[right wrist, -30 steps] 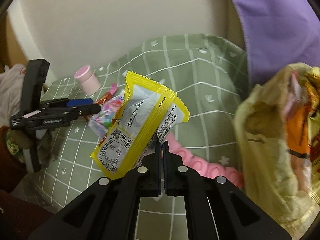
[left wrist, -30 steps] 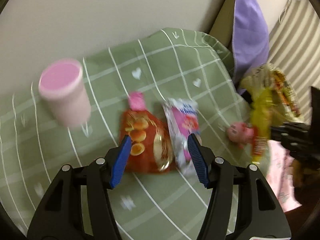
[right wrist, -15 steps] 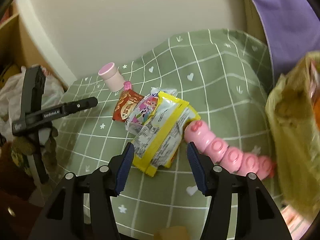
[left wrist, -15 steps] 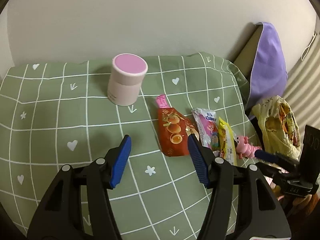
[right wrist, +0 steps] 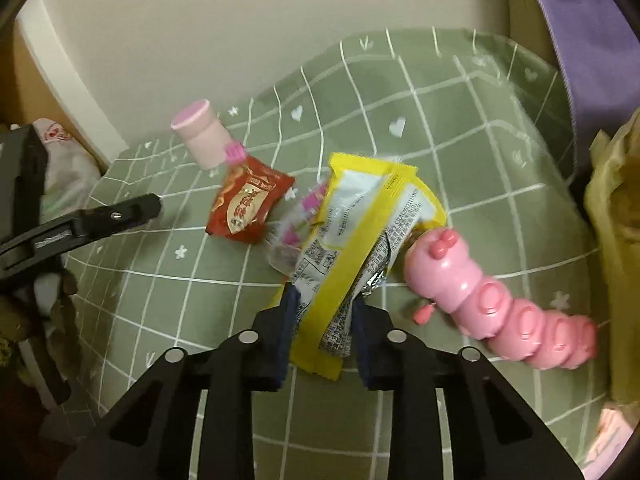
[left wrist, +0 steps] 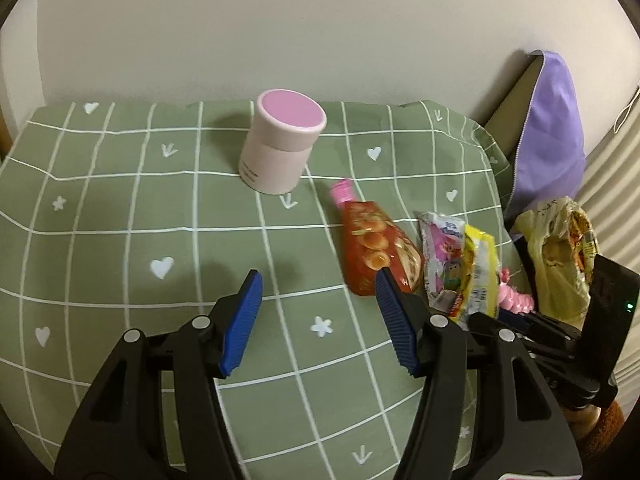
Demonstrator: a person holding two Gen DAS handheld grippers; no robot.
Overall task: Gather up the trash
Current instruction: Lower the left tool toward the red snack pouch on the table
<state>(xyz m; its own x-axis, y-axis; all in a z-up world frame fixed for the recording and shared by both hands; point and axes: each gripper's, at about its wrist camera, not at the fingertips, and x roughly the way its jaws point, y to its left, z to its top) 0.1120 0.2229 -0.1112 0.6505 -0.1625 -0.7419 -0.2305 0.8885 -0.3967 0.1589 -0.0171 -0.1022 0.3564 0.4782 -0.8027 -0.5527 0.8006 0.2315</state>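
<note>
Green grid-pattern tablecloth w/ white hearts (left wrist: pixel 160 220) is filling most of both views. Purple fabric cushion (left wrist: pixel 552 136) is leaning at upper right of left wrist view; crumpled yellow plastic trash bag (left wrist: pixel 560 264) is sitting below it at right edge. Left gripper (left wrist: pixel 318 294) is hovering at bottom centre, jaws wide apart, gripping nothing. Right gripper (right wrist: pixel 324 320), bottom centre of right wrist view, is straddling yellow foil snack wrapper (right wrist: pixel 352 248), jaws apart w/ gaps either side. Pink segmented plastic caterpillar toy (right wrist: pixel 500 300) is lying just right of the wrapper. Pale pink cylindrical lidded container (left wrist: pixel 282 146) is standing upright, upper centre. Red snack pouch w/ pink tab (left wrist: pixel 374 246) and pink-white cartoon wrapper (left wrist: pixel 442 252) are lying side by side, centre right.
</note>
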